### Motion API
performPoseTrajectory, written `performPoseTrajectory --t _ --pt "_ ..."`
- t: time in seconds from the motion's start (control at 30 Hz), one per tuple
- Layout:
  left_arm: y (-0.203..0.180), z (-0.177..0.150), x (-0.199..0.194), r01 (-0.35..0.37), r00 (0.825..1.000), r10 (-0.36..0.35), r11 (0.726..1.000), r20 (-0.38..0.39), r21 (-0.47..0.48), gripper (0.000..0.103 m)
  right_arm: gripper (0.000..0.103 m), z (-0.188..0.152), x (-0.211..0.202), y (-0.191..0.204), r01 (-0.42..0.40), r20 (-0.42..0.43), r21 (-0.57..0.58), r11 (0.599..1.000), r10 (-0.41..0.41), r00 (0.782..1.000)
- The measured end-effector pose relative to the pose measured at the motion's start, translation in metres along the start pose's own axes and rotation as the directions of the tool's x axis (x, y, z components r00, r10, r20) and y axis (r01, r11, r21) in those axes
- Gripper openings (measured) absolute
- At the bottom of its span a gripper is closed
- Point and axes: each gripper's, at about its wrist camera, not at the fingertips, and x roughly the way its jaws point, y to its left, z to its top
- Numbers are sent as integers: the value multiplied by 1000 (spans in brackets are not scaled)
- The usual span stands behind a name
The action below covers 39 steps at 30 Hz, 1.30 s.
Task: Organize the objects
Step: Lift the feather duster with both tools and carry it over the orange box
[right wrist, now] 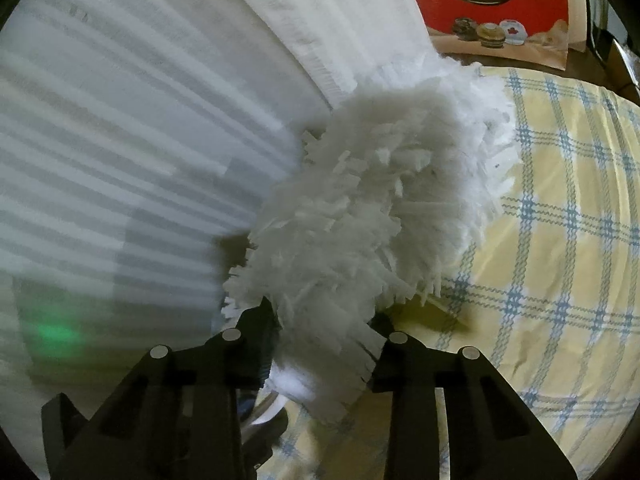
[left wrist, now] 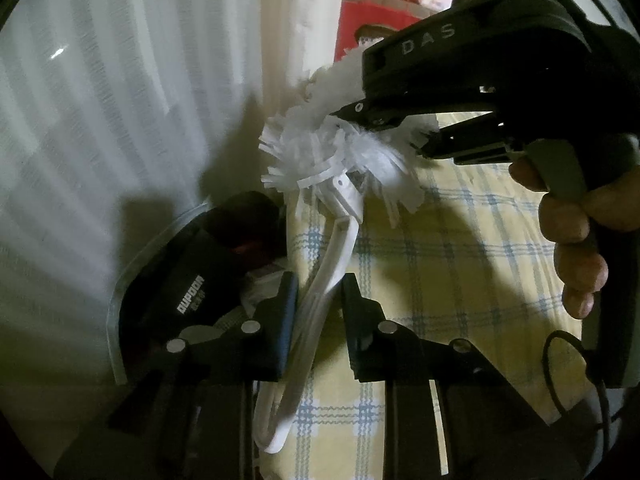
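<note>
Left gripper (left wrist: 316,312) is pinching the white plastic duster's handle (left wrist: 320,280), long axis running forward to the fluffy head (right wrist: 360,220), which the right gripper (right wrist: 324,344) is clamping.

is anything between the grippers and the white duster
Nothing visible. The left gripper has the duster's white handle between its fingers, and the right gripper is closed around the fluffy duster head itself.

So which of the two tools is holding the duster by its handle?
The left tool: its fingers flank the white plastic handle of the duster. The right tool grips the fluffy head instead.
</note>
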Motion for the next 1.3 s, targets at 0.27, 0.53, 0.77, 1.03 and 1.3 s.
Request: performPoseTrajectory --t 0.27,0.53,0.77,1.03,1.3 --pt "-7 -3 -11 10 1000 -10 1000 6 4 19 30 -4 -21 7 -47 30 -10 999 47 998" --pt "-26 2 -29 81 996 -81 997 39 19 17 27 -2 -59 -1 -60 81 -18 998 62 995" --pt "-66 11 -50 100 991 -107 991 80 85 16 27 -2 -101 -25 -68 146 7 998 66 987" --pt "-105 19 -65 127 984 -142 981 104 145 16 26 -9 -148 -58 -78 214 37 996 68 974" --pt "-154 32 -73 167 973 -198 960 118 226 16 26 -18 -200 -98 -59 288 84 995 32 957"
